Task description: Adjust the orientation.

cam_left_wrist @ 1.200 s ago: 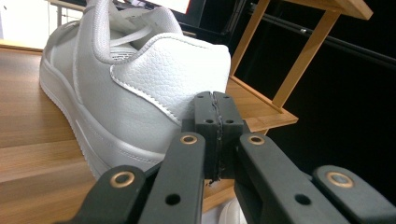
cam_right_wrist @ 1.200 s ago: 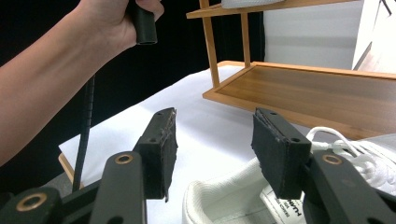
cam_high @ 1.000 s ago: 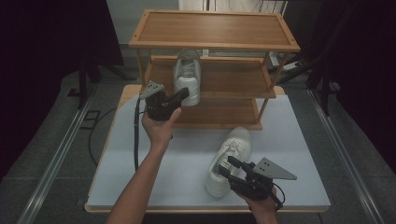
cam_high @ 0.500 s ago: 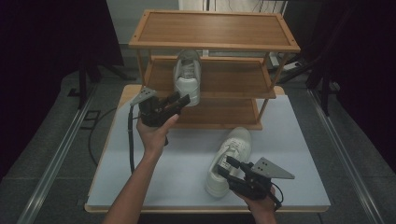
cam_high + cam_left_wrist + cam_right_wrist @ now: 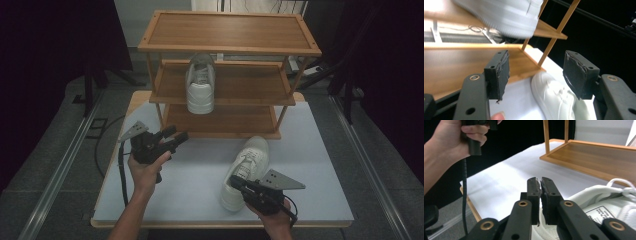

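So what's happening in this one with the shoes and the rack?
A person holds a gripper in each hand at a table with a wooden shoe rack. One white sneaker already sits on the middle shelf. The left gripper, jaws just opened and empty, is off to the rack's lower left. The right gripper has just closed at the collar of the second sneaker, which lies on the table.

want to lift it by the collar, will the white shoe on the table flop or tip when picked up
The white shoe looks padded and light, so its collar would probably fold. Pinched at the heel, where the right hand-held gripper sits, its toe would likely droop. The flat sole makes tipping when pushed unlikely.
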`<state>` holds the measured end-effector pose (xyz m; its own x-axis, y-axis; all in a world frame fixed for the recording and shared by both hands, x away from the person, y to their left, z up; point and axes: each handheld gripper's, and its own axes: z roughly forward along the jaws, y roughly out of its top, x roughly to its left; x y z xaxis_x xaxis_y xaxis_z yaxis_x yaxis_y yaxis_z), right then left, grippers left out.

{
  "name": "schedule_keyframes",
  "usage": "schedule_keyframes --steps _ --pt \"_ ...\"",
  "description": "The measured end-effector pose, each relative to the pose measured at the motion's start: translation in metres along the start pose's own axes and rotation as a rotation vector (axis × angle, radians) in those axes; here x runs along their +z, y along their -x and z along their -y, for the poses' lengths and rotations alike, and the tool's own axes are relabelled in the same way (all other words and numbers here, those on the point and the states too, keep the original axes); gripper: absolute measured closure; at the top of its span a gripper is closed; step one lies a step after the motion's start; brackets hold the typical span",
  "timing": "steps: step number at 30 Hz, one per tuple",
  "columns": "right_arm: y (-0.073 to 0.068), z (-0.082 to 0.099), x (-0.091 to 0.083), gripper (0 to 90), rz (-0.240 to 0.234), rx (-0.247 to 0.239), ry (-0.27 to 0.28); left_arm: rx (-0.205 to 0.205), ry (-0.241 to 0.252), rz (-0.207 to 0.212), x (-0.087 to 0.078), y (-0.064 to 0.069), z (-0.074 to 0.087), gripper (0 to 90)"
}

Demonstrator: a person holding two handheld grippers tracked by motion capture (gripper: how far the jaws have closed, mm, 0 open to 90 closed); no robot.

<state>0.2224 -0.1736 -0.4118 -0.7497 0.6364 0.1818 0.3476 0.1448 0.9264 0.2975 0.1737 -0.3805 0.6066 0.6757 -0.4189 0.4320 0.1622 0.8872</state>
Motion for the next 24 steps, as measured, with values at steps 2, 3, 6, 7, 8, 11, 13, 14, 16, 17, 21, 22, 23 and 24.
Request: schedule_keyframes --steps 2,3,6,7,8,11,13,14,16,17,21,22,23,24 --pt "-0.002 0.002 0.005 87.6 0.001 -0.009 -0.021 -0.016 -0.017 0.002 -0.007 -0.004 0.009 36.9" --pt "-0.003 0.003 0.007 87.7 0.003 -0.014 -0.033 -0.023 -0.025 0.004 -0.010 -0.006 0.013 36.5" --pt "-0.009 0.006 0.017 87.6 0.013 -0.029 -0.059 -0.055 -0.055 0.004 -0.020 -0.013 0.032 35.9" --pt "-0.011 0.006 0.020 87.6 0.017 -0.036 -0.064 -0.064 -0.063 0.004 -0.021 -0.015 0.037 35.5" --pt "-0.012 0.007 0.022 87.5 0.021 -0.042 -0.069 -0.079 -0.071 0.004 -0.025 -0.018 0.044 35.2" --pt "-0.017 0.009 0.033 87.4 0.051 -0.067 -0.095 -0.134 -0.070 -0.011 -0.032 -0.028 0.065 35.6" --pt "-0.019 0.010 0.039 87.4 0.079 -0.083 -0.101 -0.160 -0.109 -0.018 -0.033 -0.034 0.072 35.4" --pt "-0.020 0.009 0.041 87.4 0.090 -0.091 -0.106 -0.163 -0.106 -0.034 -0.035 -0.036 0.076 35.5" --pt "-0.023 0.009 0.044 86.7 0.106 -0.104 -0.111 -0.179 -0.111 -0.058 -0.038 -0.040 0.081 36.1" --pt "-0.023 0.010 0.044 86.3 0.102 -0.097 -0.111 -0.201 -0.106 -0.056 -0.039 -0.043 0.083 36.1" --pt "-0.030 0.009 0.044 85.6 0.075 -0.097 -0.107 -0.211 -0.103 -0.057 -0.041 -0.046 0.083 36.1" --pt "-0.032 0.010 0.046 85.7 0.079 -0.109 -0.115 -0.212 -0.101 -0.059 -0.041 -0.046 0.083 36.1" --pt "-0.033 0.011 0.047 86.0 0.084 -0.117 -0.123 -0.217 -0.100 -0.059 -0.042 -0.047 0.084 36.2" --pt "-0.034 0.013 0.049 86.4 0.097 -0.126 -0.136 -0.217 -0.100 -0.060 -0.042 -0.047 0.084 36.2"
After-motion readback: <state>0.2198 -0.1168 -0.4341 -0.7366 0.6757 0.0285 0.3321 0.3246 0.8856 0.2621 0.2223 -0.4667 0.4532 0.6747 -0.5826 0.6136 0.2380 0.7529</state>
